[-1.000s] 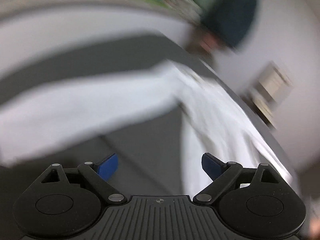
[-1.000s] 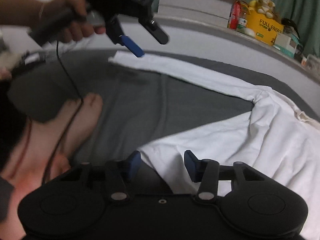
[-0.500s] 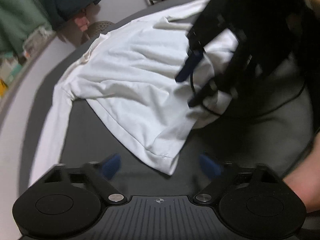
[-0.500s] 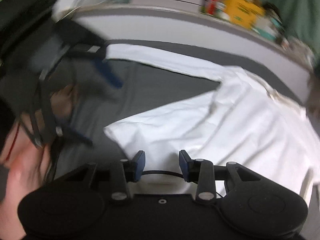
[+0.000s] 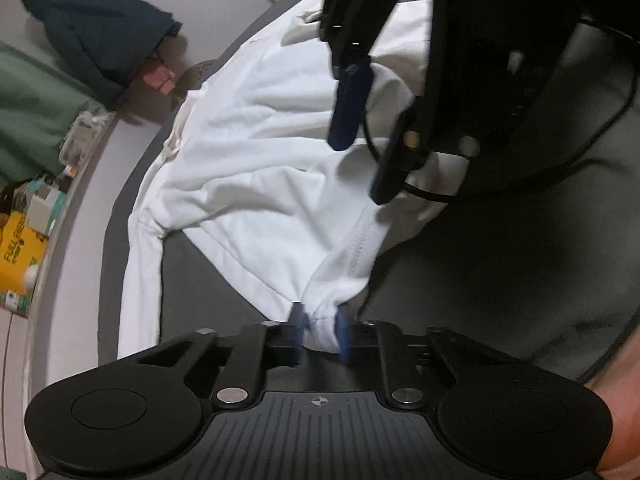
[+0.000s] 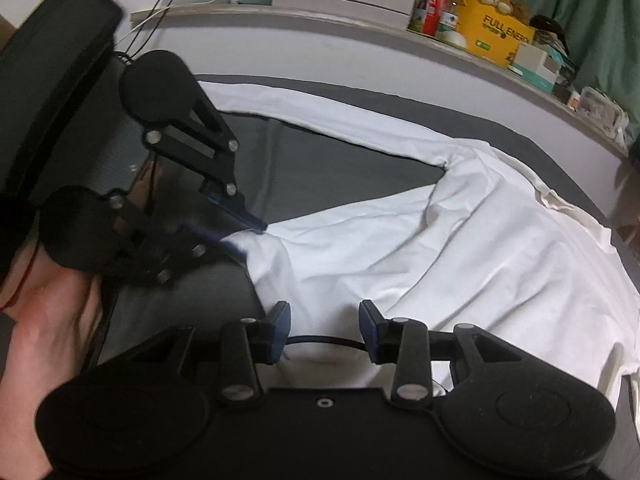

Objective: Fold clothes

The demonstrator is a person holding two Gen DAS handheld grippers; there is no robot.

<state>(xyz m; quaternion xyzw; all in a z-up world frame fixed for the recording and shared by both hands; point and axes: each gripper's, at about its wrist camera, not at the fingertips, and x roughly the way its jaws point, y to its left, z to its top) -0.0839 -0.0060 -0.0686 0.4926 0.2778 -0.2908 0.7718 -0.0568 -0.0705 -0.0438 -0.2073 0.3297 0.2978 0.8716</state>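
Observation:
A white long-sleeved shirt (image 5: pixel 260 152) lies spread on the dark grey bed sheet (image 5: pixel 480 280). My left gripper (image 5: pixel 320 326) is shut on the near hem corner of the shirt, and the cloth bunches up between its blue pads. In the right wrist view the left gripper (image 6: pixel 244 236) pinches that same corner from the left. My right gripper (image 6: pixel 324 326) hovers just over the shirt (image 6: pixel 460 240) near the hem, its jaws partly apart and pressing on nothing. A black cable (image 6: pixel 328 340) runs behind its fingers. One sleeve (image 6: pixel 320 108) stretches along the far side of the bed.
A grey ledge (image 6: pixel 360 28) behind the bed holds books, cartons, a yellow box (image 6: pixel 496 40) and a plush toy. A person's bare foot (image 6: pixel 28 332) rests at the left. A dark blue garment (image 5: pixel 100 36) hangs on the wall.
The left gripper swung from the sleeve end across the bed, rolled over, and closed on the shirt's hem corner. The right gripper narrowed slightly and shifted a little over the shirt.

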